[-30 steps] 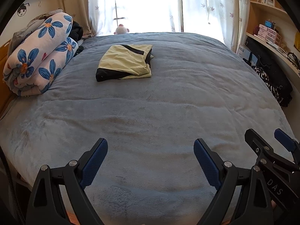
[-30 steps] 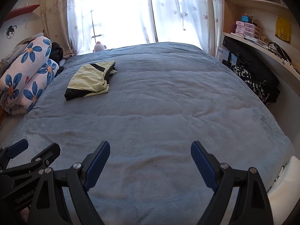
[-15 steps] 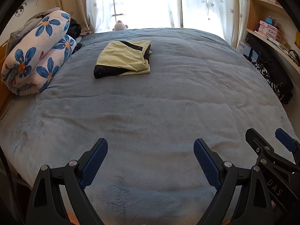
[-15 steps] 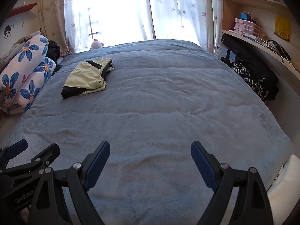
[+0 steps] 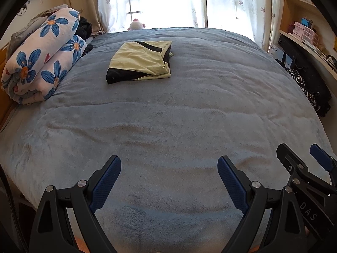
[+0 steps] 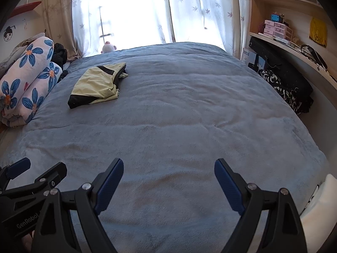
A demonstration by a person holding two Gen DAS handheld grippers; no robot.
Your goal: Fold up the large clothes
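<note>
Both grippers held low over the near edge of the bed, side by side, nothing in either. Left gripper (image 5: 169, 176): jaws spread wide, blue pads bare. Right gripper (image 6: 169, 178): jaws likewise spread, empty; its neighbour's fingers show at the frame edge in each view. The garment (image 5: 140, 61), pale yellow-green with black panels, lies already folded into a compact rectangle on the far left part of the bed, well apart from both grippers, near the rolled floral quilt (image 5: 40, 61). Folds look fairly square, though 1 corner of fabric pokes out on the right side. Judgement: folding of this piece appears finished and set aside; no other loose clothing shows on the open surface, so either the task is at its end or the next piece must come from out of view. Surface: blue-grey fleece blanket (image 6: 179, 116) covering the whole bed, lightly rippled, soft, likely to drag under cloth. Room: bright window with sheer leaf-print curtains (image 6: 189, 10) behind the bed, small pink plush toy (image 6: 108, 46) at the far edge, wooden shelving (image 6: 284, 2) with small pink drawers on the right, dark bags and patterned cloth heaped beneath the shelf.
</note>
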